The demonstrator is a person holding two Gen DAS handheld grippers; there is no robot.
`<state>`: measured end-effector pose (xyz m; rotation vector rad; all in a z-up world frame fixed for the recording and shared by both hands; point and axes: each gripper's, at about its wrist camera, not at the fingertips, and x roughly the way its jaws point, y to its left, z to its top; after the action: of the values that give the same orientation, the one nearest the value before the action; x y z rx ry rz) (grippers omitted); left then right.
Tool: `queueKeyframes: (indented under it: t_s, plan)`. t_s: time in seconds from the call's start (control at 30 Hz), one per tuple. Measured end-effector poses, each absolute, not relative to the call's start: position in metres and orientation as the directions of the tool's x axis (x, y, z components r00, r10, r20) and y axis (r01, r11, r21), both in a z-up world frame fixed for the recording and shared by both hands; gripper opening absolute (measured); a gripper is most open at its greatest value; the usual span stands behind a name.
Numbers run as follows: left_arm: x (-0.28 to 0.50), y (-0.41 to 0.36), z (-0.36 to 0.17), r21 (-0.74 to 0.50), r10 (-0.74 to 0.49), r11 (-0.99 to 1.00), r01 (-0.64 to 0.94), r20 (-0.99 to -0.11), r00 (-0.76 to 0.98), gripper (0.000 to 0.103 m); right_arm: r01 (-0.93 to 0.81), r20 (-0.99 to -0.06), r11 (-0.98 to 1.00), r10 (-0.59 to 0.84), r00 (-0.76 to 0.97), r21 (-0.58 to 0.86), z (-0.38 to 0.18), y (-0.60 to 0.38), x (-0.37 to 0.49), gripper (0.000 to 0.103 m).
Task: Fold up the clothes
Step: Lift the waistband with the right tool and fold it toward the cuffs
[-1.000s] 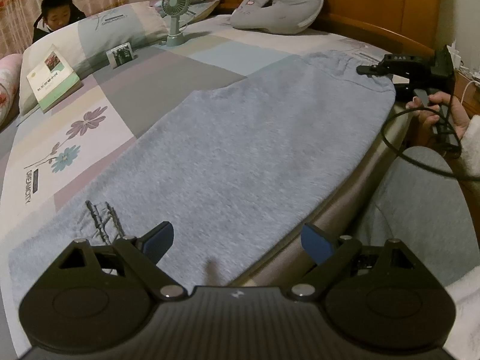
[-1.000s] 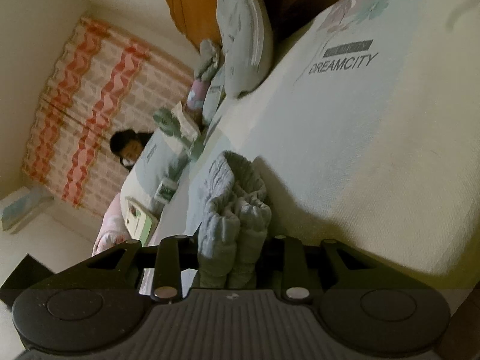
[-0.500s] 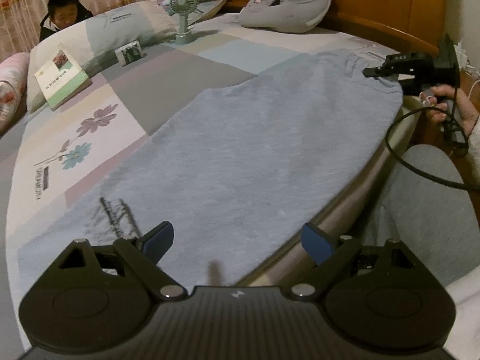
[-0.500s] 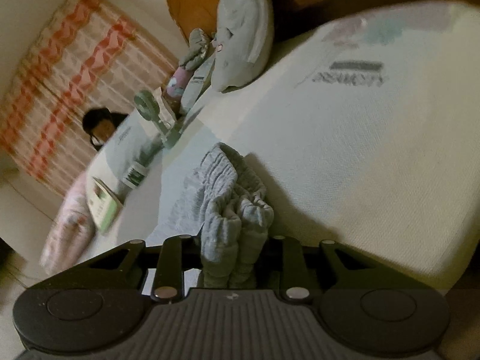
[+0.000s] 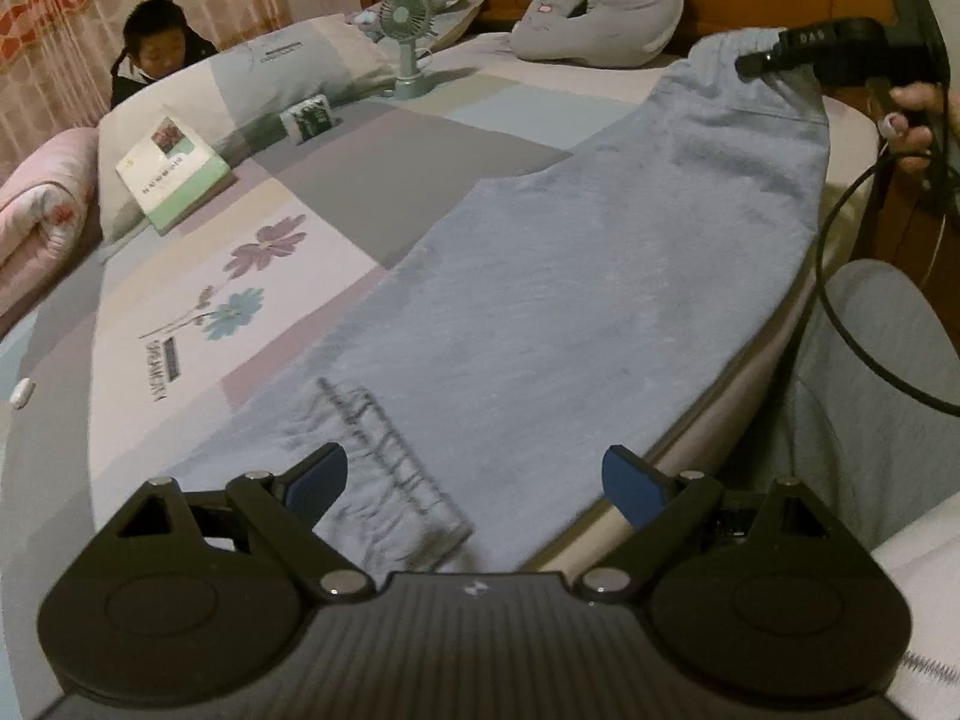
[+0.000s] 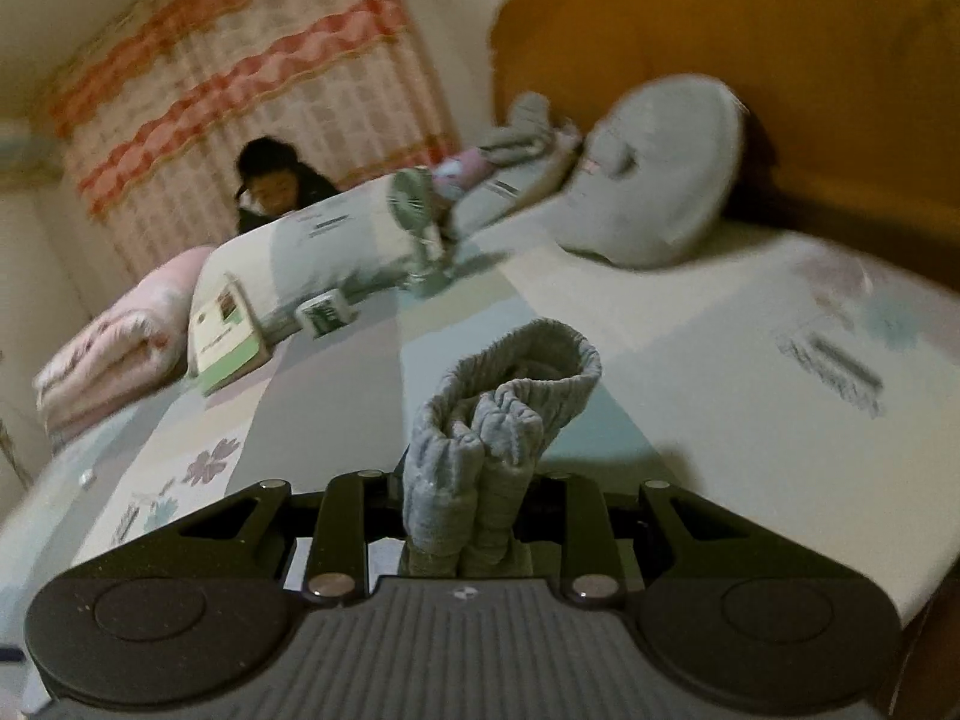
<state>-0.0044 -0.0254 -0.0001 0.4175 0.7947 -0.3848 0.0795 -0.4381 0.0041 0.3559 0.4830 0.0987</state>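
A grey-blue fleece garment (image 5: pixel 570 300) lies stretched along the near edge of the bed, with a dark printed mark near its lower end. My left gripper (image 5: pixel 474 483) hovers open just above that lower end, blue fingertips (image 5: pixel 318 483) wide apart. At the far end the right gripper (image 5: pixel 774 60) is shut on the garment's ribbed hem and holds it lifted off the bed. In the right wrist view the bunched hem (image 6: pixel 498 420) is pinched between the closed jaws of the right gripper (image 6: pixel 465 522).
A patchwork bedsheet (image 5: pixel 288 252) covers the bed. A book (image 5: pixel 171 171), a small box (image 5: pixel 309 117), a desk fan (image 5: pixel 408 36) and a grey cushion (image 5: pixel 600 15) lie further back by the wooden headboard. A person (image 5: pixel 156 57) sits behind the pillows. The operator's leg (image 5: pixel 870 390) stands at right.
The right gripper has lifted the garment's hem up off the bed and swung its view toward the room. The left gripper has edged forward over the printed end, still open.
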Motion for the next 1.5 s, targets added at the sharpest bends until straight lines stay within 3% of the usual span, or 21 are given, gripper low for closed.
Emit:
queueKeyframes:
  t_s: [0.4, 0.73, 1.03, 1.5]
  plan:
    - [-0.019, 0.039, 0.001, 0.152, -0.256, 0.843, 0.516, -0.730, 0.634, 0.092, -0.070, -0.451, 0.984, 0.138, 0.882, 0.164, 0.057, -0.341, 0.077, 0.031]
    - [-0.029, 0.079, -0.009, 0.151, -0.235, 0.846, 0.512, -0.755, 0.612, 0.092, -0.124, -0.450, 0.990, 0.141, 0.882, 0.069, 0.082, -0.262, 0.067, 0.031]
    - [-0.036, 0.105, -0.002, 0.144, -0.241, 0.860, 0.490, -0.732, 0.638, 0.092, -0.202, -0.461, 0.979, 0.179, 0.869, -0.001, 0.084, -0.205, 0.056, 0.031]
    - [-0.042, 0.133, -0.007, 0.107, -0.245, 0.884, 0.455, -0.723, 0.646, 0.092, -0.330, -0.490, 0.908, 0.170, 0.855, -0.260, 0.063, -0.111, 0.042, 0.030]
